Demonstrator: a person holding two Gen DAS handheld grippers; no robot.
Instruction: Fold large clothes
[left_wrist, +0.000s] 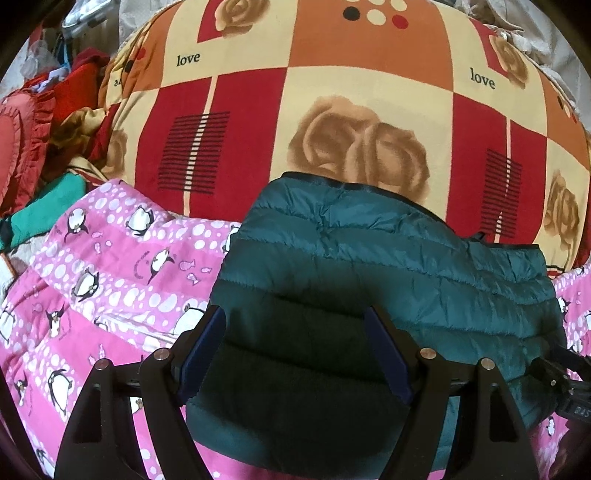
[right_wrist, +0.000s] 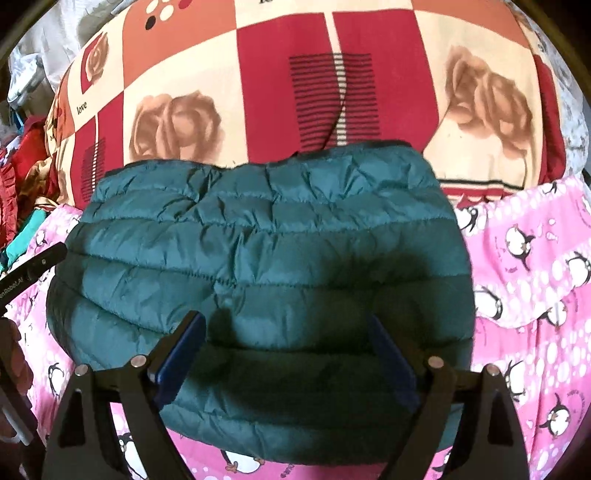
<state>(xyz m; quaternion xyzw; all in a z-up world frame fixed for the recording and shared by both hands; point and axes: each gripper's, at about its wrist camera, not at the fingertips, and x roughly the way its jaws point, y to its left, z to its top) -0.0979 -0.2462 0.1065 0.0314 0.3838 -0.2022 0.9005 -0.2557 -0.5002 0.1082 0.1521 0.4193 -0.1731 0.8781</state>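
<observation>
Teal quilted jacket (right_wrist: 258, 251), folded, lying on pink penguin blanket (left_wrist: 122, 266); left gripper (left_wrist: 295, 354) and right gripper (right_wrist: 288, 354) above it, jaws wide apart, holding nothing.

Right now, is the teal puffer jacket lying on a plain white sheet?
No, the teal puffer jacket lies on a pink penguin-print blanket.
</observation>
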